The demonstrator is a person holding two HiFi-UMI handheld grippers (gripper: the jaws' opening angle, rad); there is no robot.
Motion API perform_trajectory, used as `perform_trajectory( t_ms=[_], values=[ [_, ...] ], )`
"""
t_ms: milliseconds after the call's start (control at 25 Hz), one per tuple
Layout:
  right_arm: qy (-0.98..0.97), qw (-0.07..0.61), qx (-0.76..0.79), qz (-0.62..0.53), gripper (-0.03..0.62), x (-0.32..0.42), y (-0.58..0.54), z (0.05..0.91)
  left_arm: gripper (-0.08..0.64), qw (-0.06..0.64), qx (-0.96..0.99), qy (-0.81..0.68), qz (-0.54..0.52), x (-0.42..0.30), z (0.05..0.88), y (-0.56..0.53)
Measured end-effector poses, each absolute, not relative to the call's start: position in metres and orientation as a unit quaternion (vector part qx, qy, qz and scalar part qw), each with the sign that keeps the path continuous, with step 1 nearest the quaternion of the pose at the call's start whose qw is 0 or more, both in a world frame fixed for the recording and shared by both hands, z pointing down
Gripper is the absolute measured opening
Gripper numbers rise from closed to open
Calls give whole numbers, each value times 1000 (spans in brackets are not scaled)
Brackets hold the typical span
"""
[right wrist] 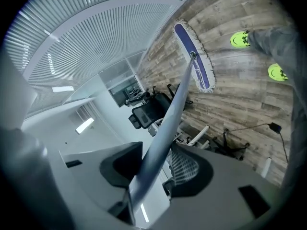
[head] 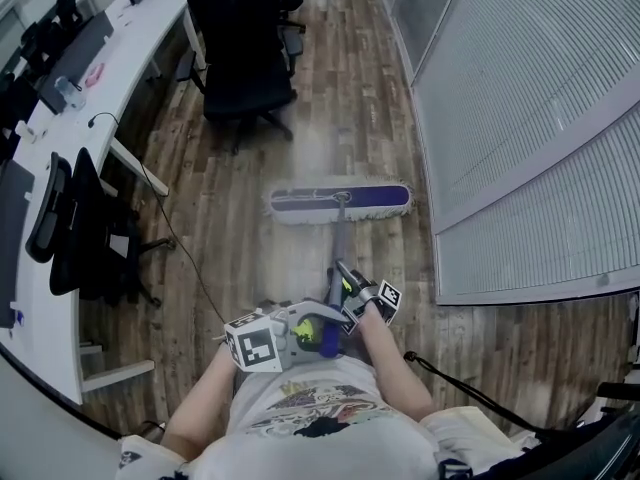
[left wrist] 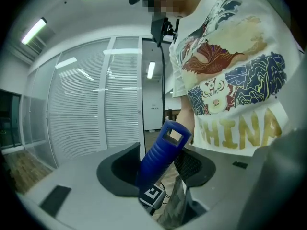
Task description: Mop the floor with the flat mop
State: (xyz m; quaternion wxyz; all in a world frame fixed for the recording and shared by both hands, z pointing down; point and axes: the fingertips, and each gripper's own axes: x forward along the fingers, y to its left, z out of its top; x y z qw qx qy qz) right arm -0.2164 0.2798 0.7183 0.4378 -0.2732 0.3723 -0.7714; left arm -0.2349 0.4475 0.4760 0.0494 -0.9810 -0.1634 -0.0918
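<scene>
One flat mop (head: 340, 201) is being held by two hand-held grippers. The blue grip (left wrist: 160, 157) at its top end is being clenched between the jaws of the left hand-held gripper (left wrist: 156, 169). The grey pole (right wrist: 168, 123) just below it is being grasped by the right hand-held gripper (right wrist: 153, 169), whose jaws are pressing on either side. The single mop head (right wrist: 194, 56) is being rested flat on the wooden floor (head: 230, 228), near the floor's right edge along the wall of blinds (head: 520, 118). Two yellow-green shoes (right wrist: 238, 39) are being shown on the person's side of the mop head. Two black office chairs (head: 245, 58) are being seen clearly, one beyond the mop head and one at the white counter (head: 130, 48) along the floor's left edge. A third is possibly standing further back, where the view is blurred. One black cable (head: 185, 253) is being trailed across the floor from the counter.
</scene>
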Motion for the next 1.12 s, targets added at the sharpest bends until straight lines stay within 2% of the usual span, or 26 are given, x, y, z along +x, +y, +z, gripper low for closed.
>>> perform_trajectory(
  t_ms=[320,600,840,1120],
  values=[
    [400,426,-266,-767,180,-212,259,712,196,37,-987,-143,-59,-228,466,423],
    [406,424,-275,-761,193,-193,210,720,199,55,-982,-158,-90,-210,480,378],
    [397,434,-288,-756,193,-154,149,724,199,57,-983,-145,-102,-169,486,318],
    [420,417,-260,-763,195,-112,60,707,198,25,-990,-116,-82,-119,464,224]
  ],
)
